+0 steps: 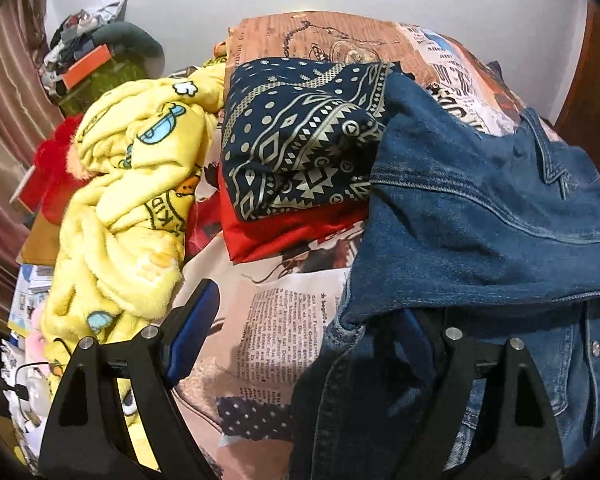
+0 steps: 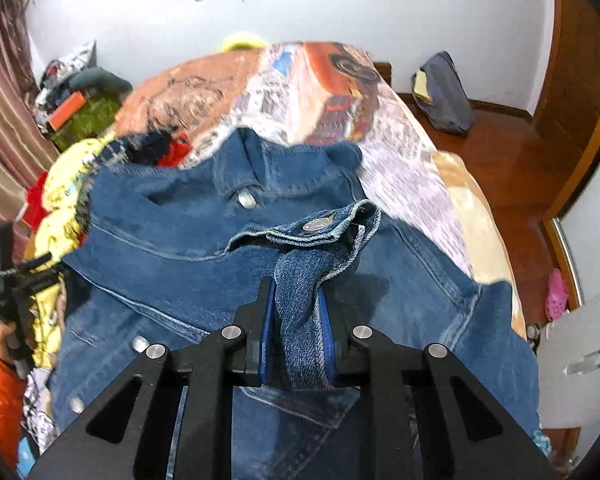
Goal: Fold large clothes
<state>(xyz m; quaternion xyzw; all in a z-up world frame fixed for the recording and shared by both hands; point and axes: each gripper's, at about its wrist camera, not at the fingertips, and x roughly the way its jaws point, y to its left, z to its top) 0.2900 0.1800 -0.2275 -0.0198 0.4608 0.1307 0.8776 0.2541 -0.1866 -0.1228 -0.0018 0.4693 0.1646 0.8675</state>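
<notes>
Landmark: blue denim jacket (image 2: pixel 204 248), heavy twill weave with pale topstitched seams and round metal snap buttons, spread across the bed's newspaper-print cotton cover (image 1: pixel 276 320).

Left wrist view, left to right. Far left of the jacket: ribbed pink-brown curtain (image 1: pixel 4 128). Nearer the jacket: crumpled yellow plush fleece garment with cartoon prints (image 1: pixel 128 208), deep fuzzy pile, lumpy heap. Just left of the jacket: folded navy fabric with silver geometric print (image 1: pixel 296 140), flat rectangular stack, lying on a folded red cloth (image 1: pixel 284 232); the jacket's edge overlaps this stack's right side. Left gripper (image 1: pixel 300 320): black angular arms, blue pads; jaws wide apart. Left finger (image 1: pixel 196 320) free over the cover; jacket hem draped over the right finger, hiding its pad.

Right wrist view, left to right. Left of the jacket: the other gripper's handle (image 2: pixel 8 276) in an orange-sleeved hand. Centre: right gripper (image 2: pixel 298 328) clamped together on a bunched fold of the jacket, cuff with one snap button standing just above the fingertips. Right of the jacket: glossy red-brown wooden floor (image 2: pixel 500 168); grey-blue soft bag (image 2: pixel 444 92) slumped against the white wall. Background blurred.
</notes>
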